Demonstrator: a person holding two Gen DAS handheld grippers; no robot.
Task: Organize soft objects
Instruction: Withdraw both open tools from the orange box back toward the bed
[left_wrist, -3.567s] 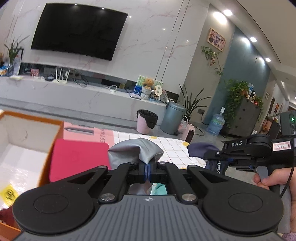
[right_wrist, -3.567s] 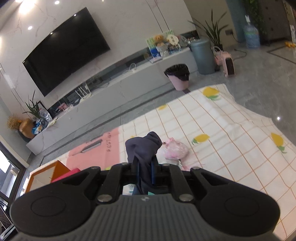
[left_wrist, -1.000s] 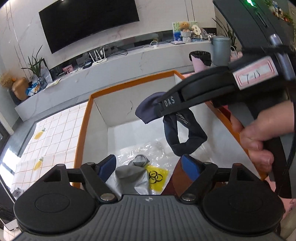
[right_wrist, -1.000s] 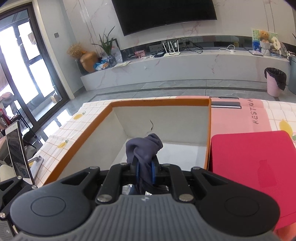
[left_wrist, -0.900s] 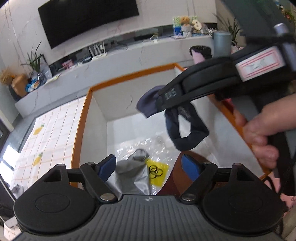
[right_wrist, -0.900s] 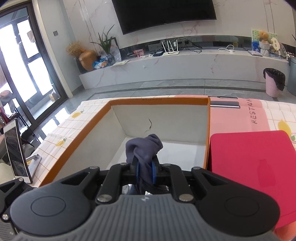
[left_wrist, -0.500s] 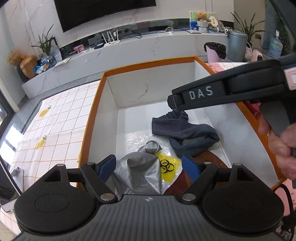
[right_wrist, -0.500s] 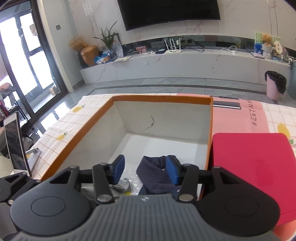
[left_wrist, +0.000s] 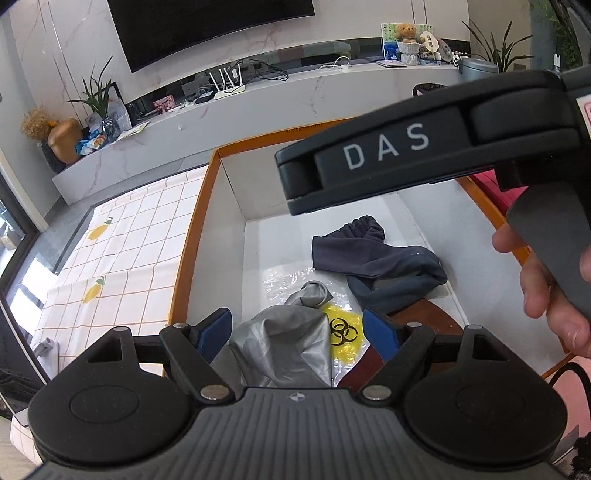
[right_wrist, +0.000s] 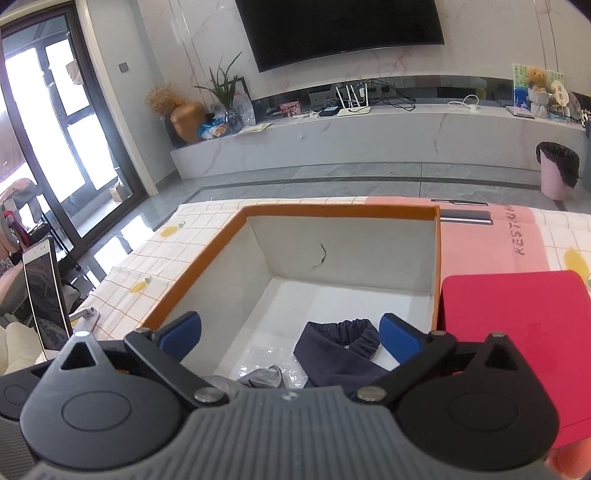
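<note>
- The orange-rimmed box (right_wrist: 437, 258) is open on top, so coming straight down into it is easy; the tall white walls block any way in from the side.
- Far half of the box floor is bare, plenty of room to get down there.
- Near half is crowded: the navy cloth (left_wrist: 376, 266) lies toward the right wall, the grey cloth (left_wrist: 284, 343) is bunched at the near-left, and a yellow biohazard bag (left_wrist: 341, 332) sits between them.
- The right gripper (right_wrist: 290, 332), jaws just spread wide with nothing pinched, hangs over the box and crosses the left gripper (left_wrist: 297, 326)'s path on the right.
- The red pad (right_wrist: 517, 332) lies right against the box's right wall.
</note>
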